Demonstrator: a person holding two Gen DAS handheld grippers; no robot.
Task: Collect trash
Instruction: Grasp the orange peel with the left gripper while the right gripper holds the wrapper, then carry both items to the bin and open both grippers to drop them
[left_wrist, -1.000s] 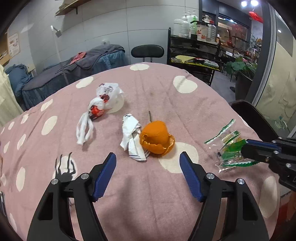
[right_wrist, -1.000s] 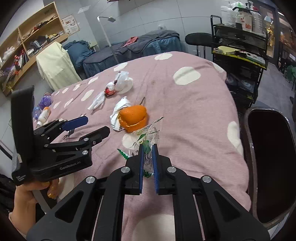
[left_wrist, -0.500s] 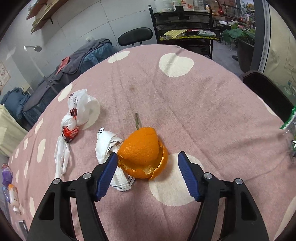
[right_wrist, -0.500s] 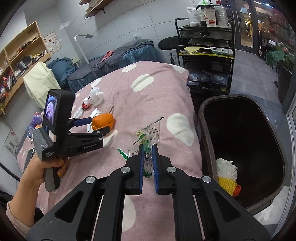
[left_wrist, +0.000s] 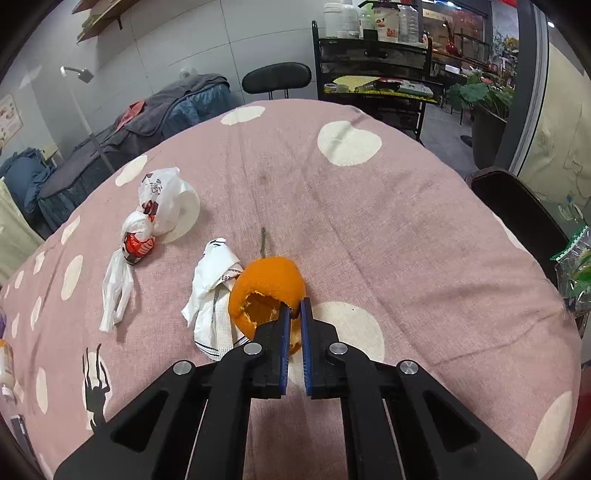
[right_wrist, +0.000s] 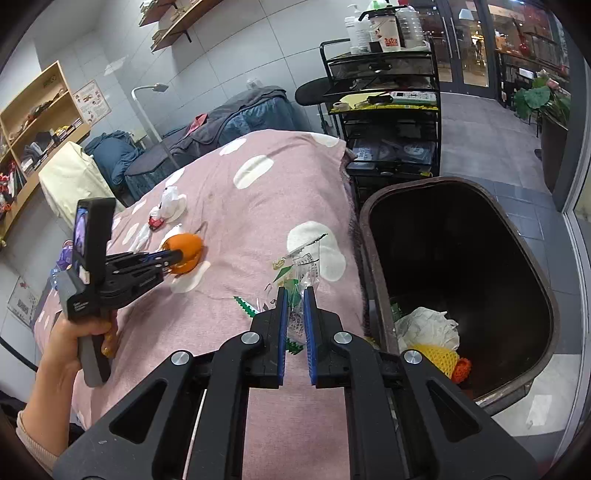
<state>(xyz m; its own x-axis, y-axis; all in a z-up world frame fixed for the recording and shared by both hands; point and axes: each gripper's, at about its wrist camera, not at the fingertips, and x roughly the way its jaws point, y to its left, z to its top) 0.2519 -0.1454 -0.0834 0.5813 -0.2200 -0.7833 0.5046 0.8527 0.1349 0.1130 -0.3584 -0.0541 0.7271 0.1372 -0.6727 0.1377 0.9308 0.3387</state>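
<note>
Left gripper (left_wrist: 292, 314) just clamped orange peel (left_wrist: 266, 286); right gripper (right_wrist: 295, 295) grasping clear wrapper (right_wrist: 300, 271) beside bin (right_wrist: 373, 229)

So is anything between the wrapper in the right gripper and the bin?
Nothing visible. The right gripper holds the wrapper over the tablecloth; the bin stands open just beyond the table edge.

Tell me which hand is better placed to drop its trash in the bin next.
Right. The right tongs hold the clear wrapper beside the bin. The left tongs have only just gripped the orange peel, farther from the bin.
</note>
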